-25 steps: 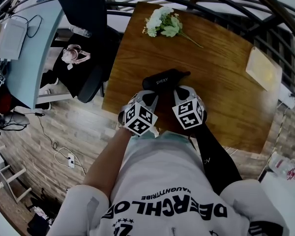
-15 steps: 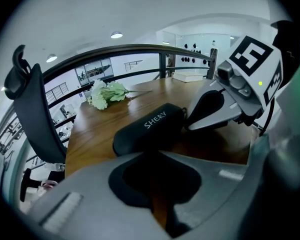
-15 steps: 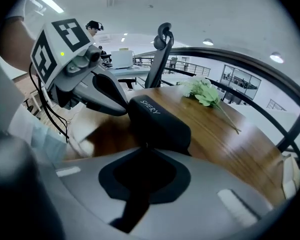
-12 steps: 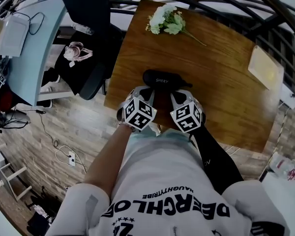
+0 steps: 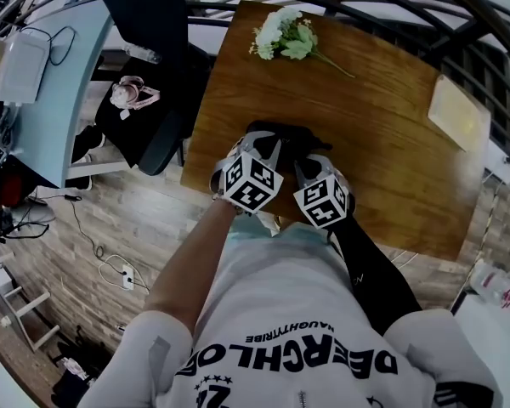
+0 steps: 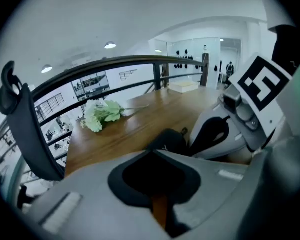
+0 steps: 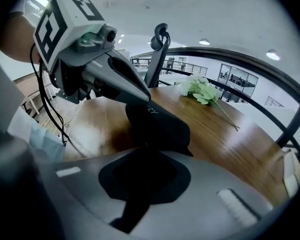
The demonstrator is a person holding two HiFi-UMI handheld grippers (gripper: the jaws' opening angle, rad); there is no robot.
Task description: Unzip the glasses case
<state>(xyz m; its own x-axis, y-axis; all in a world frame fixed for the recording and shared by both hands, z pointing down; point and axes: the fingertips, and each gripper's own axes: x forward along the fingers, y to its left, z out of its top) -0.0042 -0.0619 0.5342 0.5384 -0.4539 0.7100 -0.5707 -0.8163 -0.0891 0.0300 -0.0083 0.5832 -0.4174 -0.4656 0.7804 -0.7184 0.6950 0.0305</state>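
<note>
Though my left claw rests clenched on the glasses case by the table's near-left corner and my right claw is clenched at its near end, it looks fully zipped.

Your left tongs and right tongs sit side by side, both pitched steeply down. The left jaws are drawn together; the right jaws are clamped on the near end of the glasses case. Your left forearm is bare, your right arm black-sleeved
</note>
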